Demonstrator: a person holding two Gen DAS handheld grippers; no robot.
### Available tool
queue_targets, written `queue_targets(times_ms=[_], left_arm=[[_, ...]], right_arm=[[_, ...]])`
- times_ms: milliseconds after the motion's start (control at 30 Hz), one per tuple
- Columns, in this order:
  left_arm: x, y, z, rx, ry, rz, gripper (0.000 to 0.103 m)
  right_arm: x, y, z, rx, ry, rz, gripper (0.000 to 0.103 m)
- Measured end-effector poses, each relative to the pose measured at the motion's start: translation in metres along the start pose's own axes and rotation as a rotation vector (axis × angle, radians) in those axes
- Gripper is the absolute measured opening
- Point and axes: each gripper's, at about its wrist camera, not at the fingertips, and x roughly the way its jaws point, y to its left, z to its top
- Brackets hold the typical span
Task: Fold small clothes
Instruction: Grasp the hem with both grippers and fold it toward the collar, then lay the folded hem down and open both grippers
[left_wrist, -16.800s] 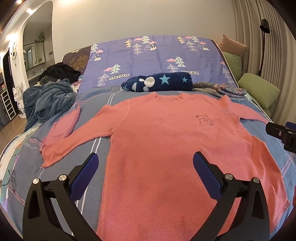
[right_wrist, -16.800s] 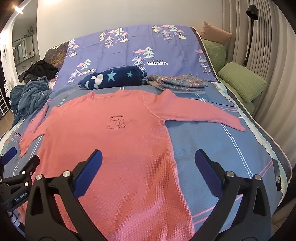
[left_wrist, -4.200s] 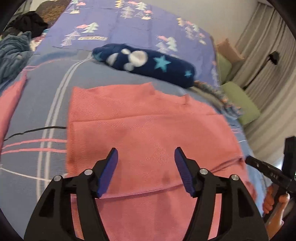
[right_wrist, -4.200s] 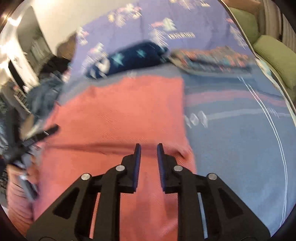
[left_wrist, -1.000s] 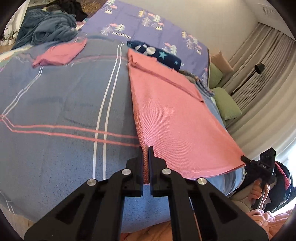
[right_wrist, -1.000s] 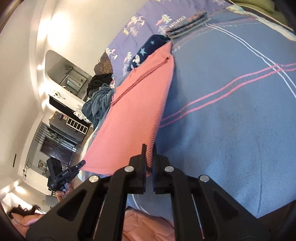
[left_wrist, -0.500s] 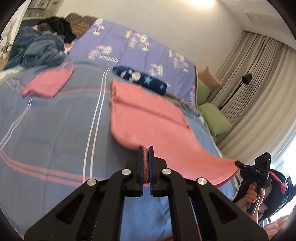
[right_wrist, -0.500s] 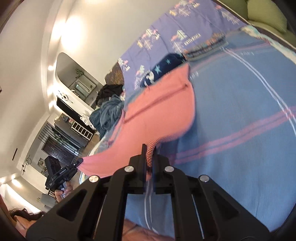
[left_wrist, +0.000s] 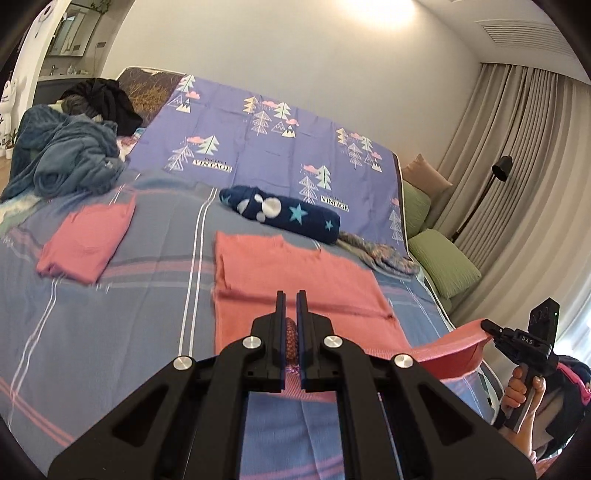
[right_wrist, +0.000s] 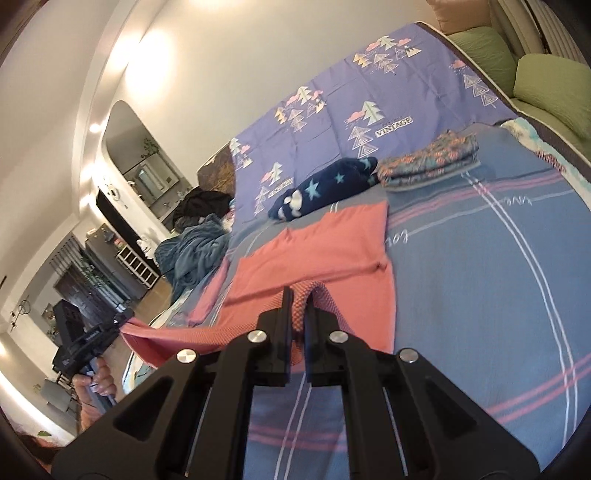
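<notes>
I've got the coral-pink knit sweater lying sleeves-in on the blue striped bedsheet, collar end far from me, long axis running straight away from both jaws, hem lifted off the bed. Left gripper and right gripper are each clamped narrow on a hem corner, equally near, so the fold goes forward toward the collar. Beyond: navy star-print roll, green cushions, beige curtains.

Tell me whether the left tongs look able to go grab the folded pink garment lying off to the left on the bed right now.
Probably not yet: the left tongs are shut on the salmon sweater's hem. The bed toward the folded pink garment looks unobstructed.
</notes>
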Motion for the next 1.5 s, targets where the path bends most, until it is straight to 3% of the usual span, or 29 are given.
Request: queue_targets(times_ms=[267,500,667,767,800,833,867,900,933,967,1067,1167,1267,1433,1500], left_arm=[[0.060,0.004,0.047,0.001,-0.003,0.029,0.004],[0.128,0.024,0.086,-0.031,0.028,0.069,0.004],[0.196,0.041,0.111,-0.032,0.086,0.130,0.004],[0.245,0.056,0.118,-0.047,0.140,0.160,0.005],[0.258,0.061,0.118,-0.047,0.156,0.168,0.006],[0.274,0.067,0.118,-0.044,0.171,0.198,0.010],[0.294,0.077,0.116,-0.042,0.191,0.258,0.031],[0.307,0.084,0.113,-0.048,0.213,0.299,0.041],[0.316,0.092,0.109,-0.064,0.231,0.333,0.048],[0.323,0.100,0.105,-0.084,0.249,0.349,0.048],[0.321,0.112,0.100,-0.106,0.265,0.314,0.049],[0.302,0.112,0.097,-0.056,0.229,0.279,0.050],[0.300,0.107,0.095,-0.001,0.248,0.249,0.050],[0.322,0.102,0.089,0.061,0.308,0.185,0.050],[0.334,0.098,0.089,0.079,0.322,0.164,0.050]], right_arm=[[0.054,-0.006,0.055,-0.025,-0.007,-0.039,0.005],[0.127,-0.026,0.103,-0.026,0.018,-0.093,0.005],[0.184,-0.044,0.127,-0.003,0.065,-0.132,0.005],[0.222,-0.060,0.139,-0.010,0.069,-0.198,0.006],[0.241,-0.068,0.141,-0.024,0.069,-0.244,0.011],[0.251,-0.074,0.141,-0.036,0.063,-0.288,0.017],[0.262,-0.081,0.140,-0.048,0.057,-0.365,0.033],[0.273,-0.091,0.138,-0.049,0.062,-0.435,0.038],[0.280,-0.098,0.136,-0.037,0.076,-0.445,0.038],[0.282,-0.105,0.133,-0.016,0.092,-0.424,0.038],[0.278,-0.115,0.124,-0.011,0.121,-0.379,0.038],[0.276,-0.113,0.122,-0.083,0.146,-0.383,0.038],[0.284,-0.109,0.119,-0.137,0.224,-0.322,0.039],[0.304,-0.096,0.115,-0.284,0.276,-0.377,0.040],[0.312,-0.093,0.118,-0.316,0.276,-0.379,0.048]])
